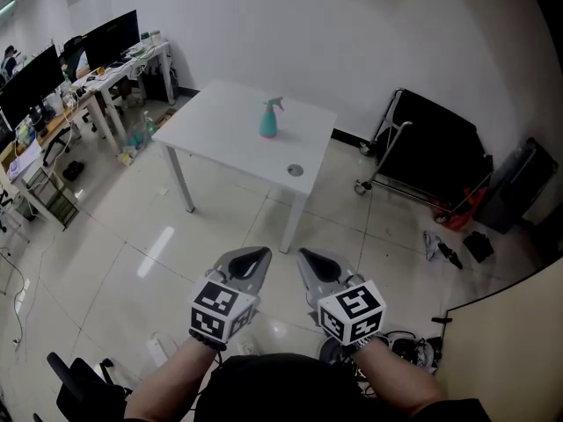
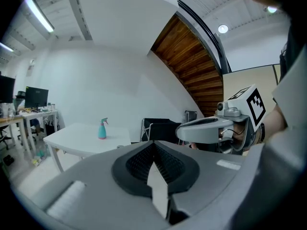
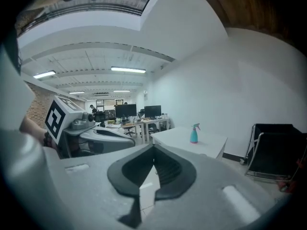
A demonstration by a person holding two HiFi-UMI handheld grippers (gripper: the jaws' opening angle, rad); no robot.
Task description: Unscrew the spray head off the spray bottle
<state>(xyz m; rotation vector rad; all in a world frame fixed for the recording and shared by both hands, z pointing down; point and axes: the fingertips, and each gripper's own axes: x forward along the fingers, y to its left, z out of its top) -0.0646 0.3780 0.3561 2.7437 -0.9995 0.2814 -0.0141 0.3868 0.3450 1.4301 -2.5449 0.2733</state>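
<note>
Two grippers low in the head view, side by side and just apart: left gripper (image 1: 250, 259) and right gripper (image 1: 315, 260), both pointing toward the far counter (image 1: 220, 130).

Left gripper view: fingers (image 2: 136, 164) closed flat against each other, nothing between them. Right gripper (image 2: 178, 130) in shot at the right of that view, level with it. Right gripper view: fingers (image 3: 170, 169) likewise closed together, nothing held. Left gripper (image 3: 132, 139) in shot at the left of that view. No contact with any object on either side.

Spray bottle (image 1: 269, 121) well ahead of both grippers, upright on the white counter, toward its far side near the wall. Teal body, spray head (image 1: 275, 104) in place on top. Same spray bottle (image 2: 102, 130) small and distant in the left gripper view, and again (image 3: 194, 134) in the right gripper view. Also on the counter: small round disc (image 1: 295, 170) near the front right corner, apart from the bottle.

Open tiled floor (image 1: 132, 253) between grippers and counter. Right of the counter, against the wall: black folded cart (image 1: 431, 148) on castors. Far left: row of desks (image 1: 114, 73) with dark monitors (image 1: 110, 33). Several loose dark items (image 1: 457, 249) on the floor at right, too small to identify.
</note>
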